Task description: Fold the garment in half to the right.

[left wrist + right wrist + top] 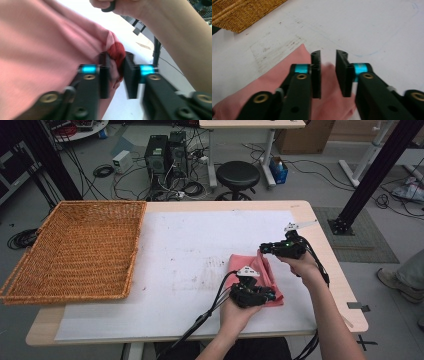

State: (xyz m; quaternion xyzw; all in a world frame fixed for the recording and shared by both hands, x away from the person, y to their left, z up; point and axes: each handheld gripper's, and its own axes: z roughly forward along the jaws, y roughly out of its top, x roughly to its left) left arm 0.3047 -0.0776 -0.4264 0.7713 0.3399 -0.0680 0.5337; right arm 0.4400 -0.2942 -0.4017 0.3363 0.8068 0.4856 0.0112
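- The left tool [251,294] is sitting nearest the person, at the near edge of the folded pink cloth [270,272]; in the left gripper view its jaws are standing a little apart with a bunched corner of the cloth [115,53] between them, the pads not visibly pressing on it.
- The right tool [264,249] is hovering at the cloth's far corner, jaws parted; in the right gripper view the cloth [287,75] is lying under and between them, unpinched.
- The cloth is resting on the white mat [195,240] covering the surface [330,265], right of centre, well apart from the wicker basket [75,250] at the far left.
- The step in hand seems to be letting go after a fold, or regripping; doing it well is probably meaning widening both tools fully before lifting, so no corner is snagging.
- The person's hands are best rising straight up together, keeping the fold flat.
- If the basket is the goal, both tools are needing a firm pinch through all layers before carrying leftward.
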